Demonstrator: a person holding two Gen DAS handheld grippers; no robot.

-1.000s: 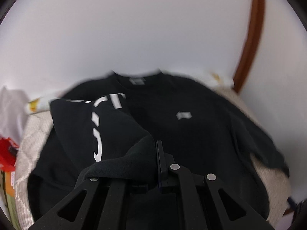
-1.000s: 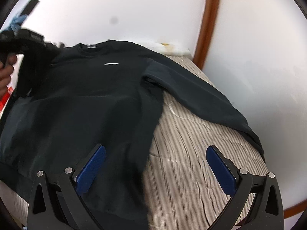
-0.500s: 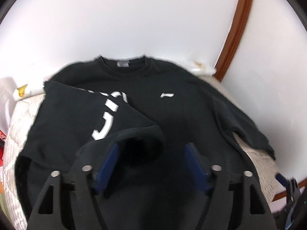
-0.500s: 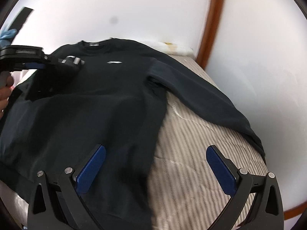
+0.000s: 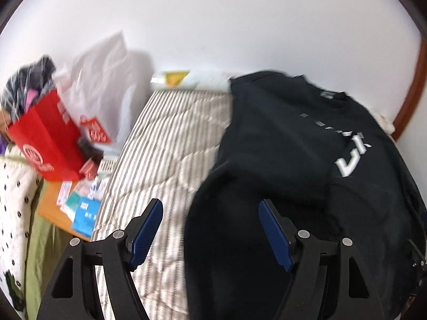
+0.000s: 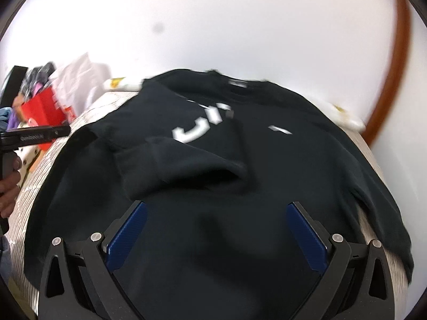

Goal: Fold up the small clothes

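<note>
I find the black sweatshirt [image 6: 307, 176] spread flat on the striped mattress [image 5: 170, 144], its long axis running from the collar at the far wall down to the hem nearest my cameras, collar pointing away from me. Its left sleeve [image 6: 184, 160] is folded across the chest, cuff toward the middle of the garment, white lettering facing up. My left gripper [image 5: 209, 229] has its blue pads spread apart with nothing pressed between them; its jaws have just been opening, and it hangs over the sweatshirt's left edge where cloth meets mattress. In the right wrist view a hand [image 6: 9, 186] holds that gripper just off the sweatshirt's left side. My right gripper [image 6: 216, 237] is also spread wide and empty, above the lower body of the sweatshirt. A red bag [image 5: 45, 144] and a white plastic bag [image 5: 104, 80] stand beyond the mattress, left of the sweatshirt
</note>
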